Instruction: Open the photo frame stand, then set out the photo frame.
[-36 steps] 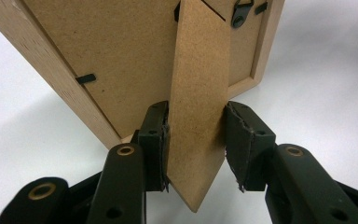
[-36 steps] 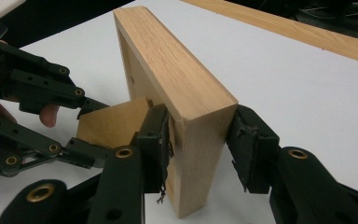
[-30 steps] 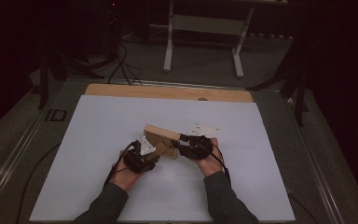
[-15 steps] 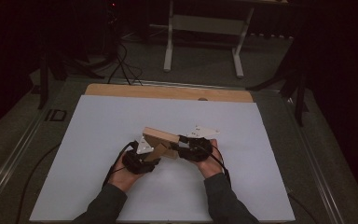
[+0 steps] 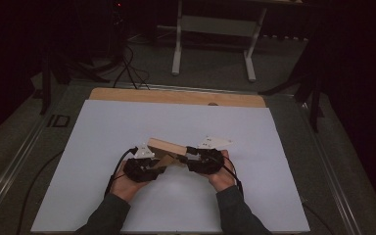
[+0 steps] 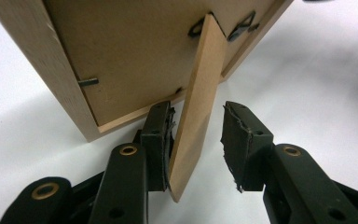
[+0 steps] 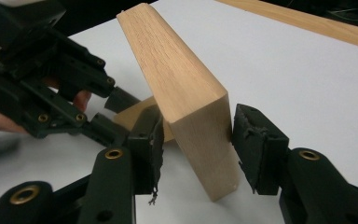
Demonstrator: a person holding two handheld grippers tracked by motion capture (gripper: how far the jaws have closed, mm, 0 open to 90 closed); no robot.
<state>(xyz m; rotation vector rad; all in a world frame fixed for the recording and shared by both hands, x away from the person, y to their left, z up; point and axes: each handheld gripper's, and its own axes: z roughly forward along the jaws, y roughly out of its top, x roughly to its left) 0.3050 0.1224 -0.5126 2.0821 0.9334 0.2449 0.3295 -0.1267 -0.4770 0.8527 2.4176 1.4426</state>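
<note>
Your left gripper (image 6: 196,140) has its jaws spread around the stand (image 6: 196,107) of the frame (image 6: 135,51); 1 pad touches it, the other stands clear. Your right gripper (image 7: 196,140) has its jaws set against both faces of the frame's wooden edge, pinching it. The frame stands tilted on the table (image 5: 103,127), near its middle, between your 2 hands.

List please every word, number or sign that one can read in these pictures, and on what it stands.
None can be read.
The wooden picture frame, its backing board and its stand leg carry no print.
The white table sheet is blank.
A dark mark at the table's left edge is too small to read.
</note>
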